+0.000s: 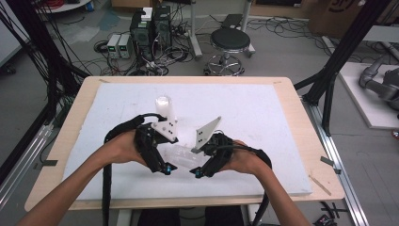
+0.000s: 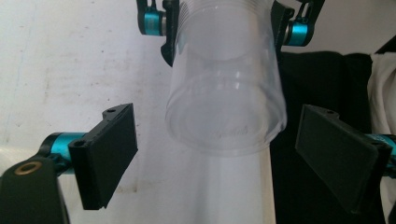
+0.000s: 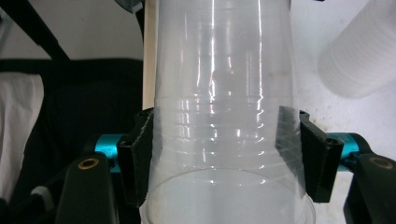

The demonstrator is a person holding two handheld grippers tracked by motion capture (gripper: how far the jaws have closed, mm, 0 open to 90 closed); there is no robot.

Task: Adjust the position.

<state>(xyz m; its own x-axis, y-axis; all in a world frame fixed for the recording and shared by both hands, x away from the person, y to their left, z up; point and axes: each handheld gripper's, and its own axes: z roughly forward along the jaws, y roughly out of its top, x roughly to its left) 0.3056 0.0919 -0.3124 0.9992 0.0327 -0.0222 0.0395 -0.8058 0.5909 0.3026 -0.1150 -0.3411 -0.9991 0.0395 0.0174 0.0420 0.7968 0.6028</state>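
Table (image 1: 282,117): white foam sheet over wood, cluttered lab floor beyond. Clear plastic cup (image 3: 224,116): held above the near centre, clamped by the right hand-held gripper (image 3: 224,154). Left hand-held gripper (image 2: 233,158): wide open around the cup's base, not touching. Risk: a hard squeeze would buckle the thin wall. White cup stack (image 1: 164,107): near; open sheet elsewhere.

Clear plastic cup (image 3: 224,121), colourless, ringed by fine horizontal ridges and bright vertical highlights, sits between the matte black pads of the right gripper (image 3: 224,158), whose pivots are anodised teal with brass-coloured screw eyes. Left gripper (image 2: 219,158): the same black pads and teal barrels, standing either side of the cup's transparent base. Beyond the left gripper, a frosted white stack of cups (image 1: 163,107). Beneath both, a white mat (image 1: 263,113) on a pale wooden table (image 1: 301,117).
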